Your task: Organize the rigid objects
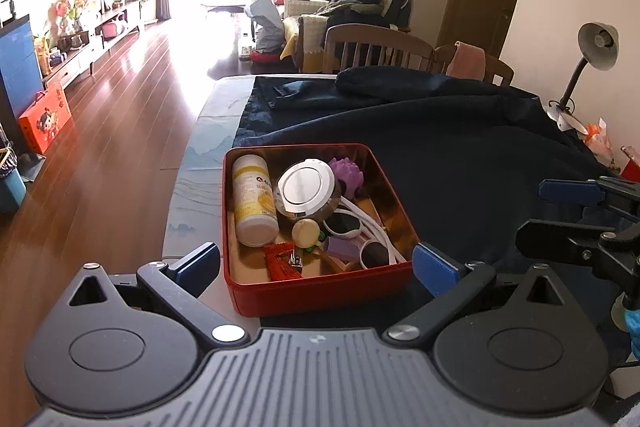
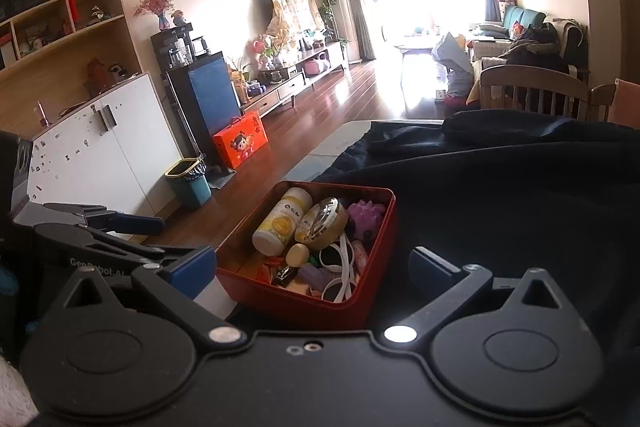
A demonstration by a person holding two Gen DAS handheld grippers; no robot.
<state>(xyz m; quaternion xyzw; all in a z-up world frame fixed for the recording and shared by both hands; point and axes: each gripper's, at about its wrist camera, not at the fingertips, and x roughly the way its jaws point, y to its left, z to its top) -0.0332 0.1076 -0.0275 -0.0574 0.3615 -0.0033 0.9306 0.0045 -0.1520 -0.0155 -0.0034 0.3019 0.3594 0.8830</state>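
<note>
Your red tin (image 1: 320,287) sits at lower centre of both views, on the desk (image 1: 192,187) at the edge of a dark cloth (image 1: 460,147). Contents: white-and-yellow bottle (image 1: 254,201) lying on its side (label print too small to read), round silver-lidded jar (image 1: 306,187), purple spiky ball (image 1: 347,173), white sunglasses (image 1: 360,231), cream macaron-shaped piece (image 1: 305,231), red packet (image 1: 282,261). Your left gripper (image 1: 316,263) and right gripper (image 2: 314,265) both have fingers spread wide, holding nothing. "GenRobot.AI" partly reads on the left unit, lower left of the right view.
</note>
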